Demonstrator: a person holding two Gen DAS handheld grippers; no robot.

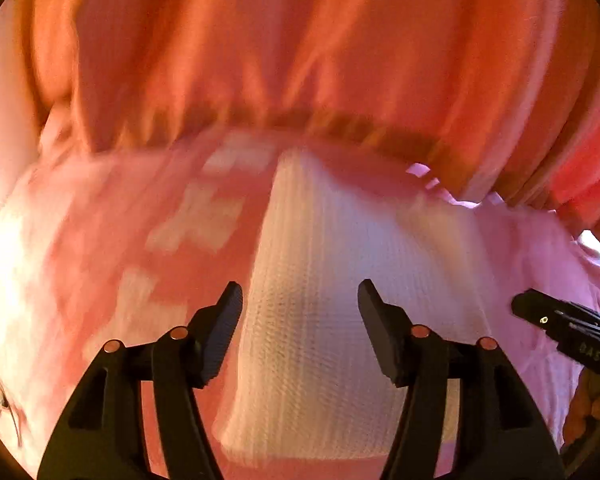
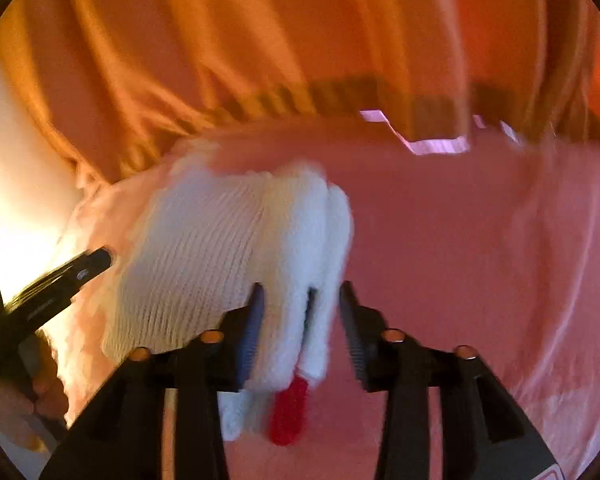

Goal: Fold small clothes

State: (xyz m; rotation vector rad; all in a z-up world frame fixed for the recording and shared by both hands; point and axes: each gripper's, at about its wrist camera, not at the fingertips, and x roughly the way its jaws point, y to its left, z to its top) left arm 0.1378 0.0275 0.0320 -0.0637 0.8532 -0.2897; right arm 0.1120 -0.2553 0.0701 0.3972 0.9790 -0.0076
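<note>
Black ridged fingers of the right claw [image 2: 302, 312] sit closest to the lens, and between them hangs the white knitted glove [image 2: 220, 248], its fingers pointing down past the jaws, one of them ending in a red tip [image 2: 290, 412]. Blur makes it hard to judge, but the jaws do not look clamped; there is a visible gap on the right side of the cloth, so I cannot tell whether the pads truly bite. The left claw [image 1: 300, 308] stands open, its fingers apart over the broad white knit with nothing pinched. Beneath both lies a pink bedsheet [image 2: 480, 240], and beyond the claws hangs an orange curtain-like cloth [image 1: 300, 40] with a dark striped hem.

My worry is the loose hold. If the right jaws catch only one or two knitted fingers, the glove could slide out or twist as it is carried over, leaving a crooked fold. With the left claw open, nothing pins the cuff end, so the whole glove may drag across the sheet instead of creasing.
</note>
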